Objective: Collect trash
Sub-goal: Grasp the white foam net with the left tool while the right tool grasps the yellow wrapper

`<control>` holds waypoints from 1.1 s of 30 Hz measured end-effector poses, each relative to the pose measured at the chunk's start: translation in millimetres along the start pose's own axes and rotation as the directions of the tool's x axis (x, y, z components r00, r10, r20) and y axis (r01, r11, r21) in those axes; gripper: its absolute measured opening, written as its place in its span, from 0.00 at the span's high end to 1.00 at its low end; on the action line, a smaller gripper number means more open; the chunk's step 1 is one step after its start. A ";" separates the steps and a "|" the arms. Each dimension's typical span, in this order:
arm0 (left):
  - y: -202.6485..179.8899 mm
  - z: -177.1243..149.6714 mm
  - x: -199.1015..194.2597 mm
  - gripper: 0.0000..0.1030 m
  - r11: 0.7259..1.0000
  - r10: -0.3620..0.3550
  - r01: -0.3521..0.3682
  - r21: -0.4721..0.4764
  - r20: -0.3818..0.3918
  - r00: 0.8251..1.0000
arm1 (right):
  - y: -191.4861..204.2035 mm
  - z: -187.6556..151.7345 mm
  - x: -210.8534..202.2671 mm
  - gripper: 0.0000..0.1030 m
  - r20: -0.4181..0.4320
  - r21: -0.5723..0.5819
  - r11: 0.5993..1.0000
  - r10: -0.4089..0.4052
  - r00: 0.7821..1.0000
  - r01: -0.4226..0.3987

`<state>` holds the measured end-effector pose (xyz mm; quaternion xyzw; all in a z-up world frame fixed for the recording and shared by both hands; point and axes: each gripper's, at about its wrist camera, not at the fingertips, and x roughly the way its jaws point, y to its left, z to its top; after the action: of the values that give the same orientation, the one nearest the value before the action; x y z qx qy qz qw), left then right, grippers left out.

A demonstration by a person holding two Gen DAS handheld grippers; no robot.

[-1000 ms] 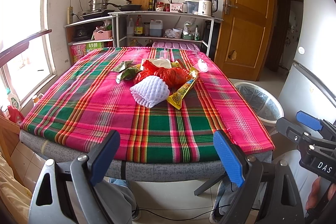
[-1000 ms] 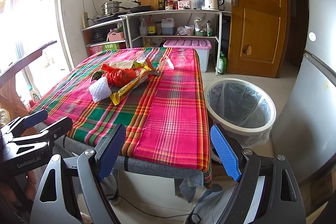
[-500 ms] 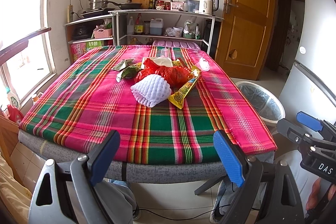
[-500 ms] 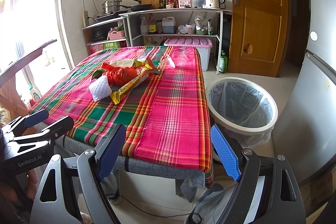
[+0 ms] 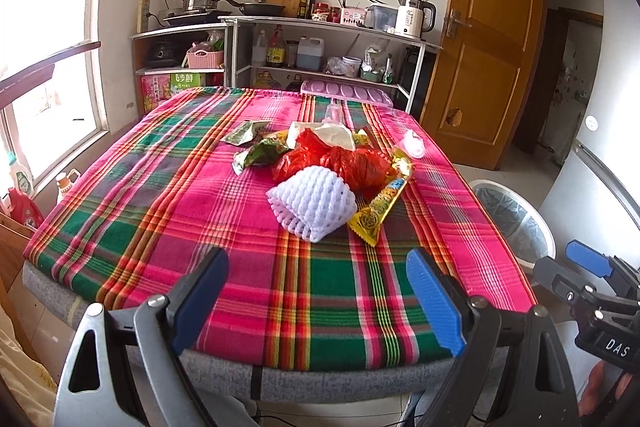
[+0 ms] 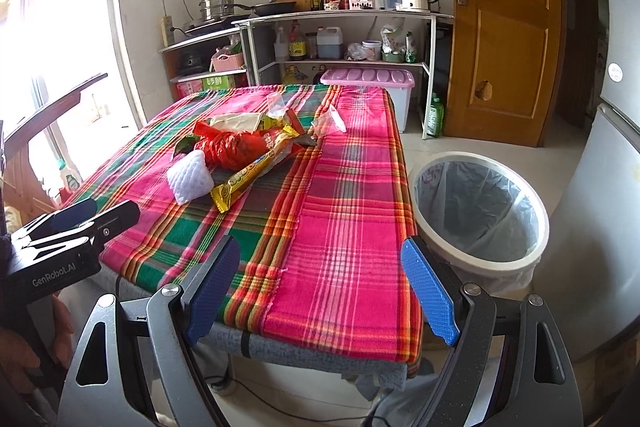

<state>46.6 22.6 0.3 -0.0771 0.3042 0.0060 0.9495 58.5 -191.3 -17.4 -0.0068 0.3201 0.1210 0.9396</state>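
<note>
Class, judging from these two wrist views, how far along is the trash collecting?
Done: nothing visibly; the lined bin looks empty. In hand: nothing; the left gripper and right gripper hang open at the table's near edge. Left: the whole pile, including the white foam net, red plastic bag and yellow wrapper.

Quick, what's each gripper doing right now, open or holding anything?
Left gripper: open, holding nothing, at the table's near edge.
Right gripper: open, holding nothing.
</note>
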 end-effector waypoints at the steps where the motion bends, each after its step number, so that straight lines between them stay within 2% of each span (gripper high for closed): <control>1: 2.7 4.3 4.0 0.11 1.000 -0.008 0.008 -0.009 0.001 1.000 | 0.6 3.3 4.8 0.19 -0.004 0.002 1.000 0.003 1.000 -0.003; 5: 11.2 22.9 24.9 0.11 0.999 -0.009 0.009 -0.036 -0.002 1.000 | 3.8 17.5 23.5 0.19 -0.009 0.007 1.000 0.001 1.000 -0.001; 9: 15.6 37.6 53.3 0.11 0.997 -0.027 0.024 -0.067 -0.050 0.998 | 6.9 31.3 44.4 0.19 -0.015 0.007 1.000 0.002 1.000 -0.002; 18: 14.3 41.4 105.7 0.12 0.993 -0.035 0.021 -0.114 -0.126 0.991 | 7.0 45.1 81.6 0.19 -0.053 0.031 0.999 0.025 0.998 -0.023; 20: 12.6 39.8 112.6 0.18 0.995 -0.026 0.012 -0.103 -0.135 0.991 | 8.0 47.4 90.0 0.21 -0.066 0.043 0.999 0.034 0.997 -0.032; 22: 13.1 38.6 118.5 0.30 0.996 -0.035 0.022 -0.091 -0.144 0.989 | 8.0 50.2 98.9 0.23 -0.082 0.059 0.997 0.050 0.995 -0.045; 25: 17.5 34.4 123.9 0.42 0.995 -0.041 0.025 -0.098 -0.167 0.985 | 7.9 55.2 111.9 0.30 -0.104 0.087 0.994 0.074 0.992 -0.065; 33: 29.0 32.8 113.1 0.62 0.992 -0.071 0.054 -0.117 -0.145 0.987 | 21.4 66.2 146.2 0.42 -0.163 0.178 0.971 0.190 0.968 -0.160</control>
<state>156.1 52.1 -42.9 -0.1403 0.3708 -0.0124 0.9180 205.1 -131.9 -51.6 0.0877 0.4113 0.1760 0.8900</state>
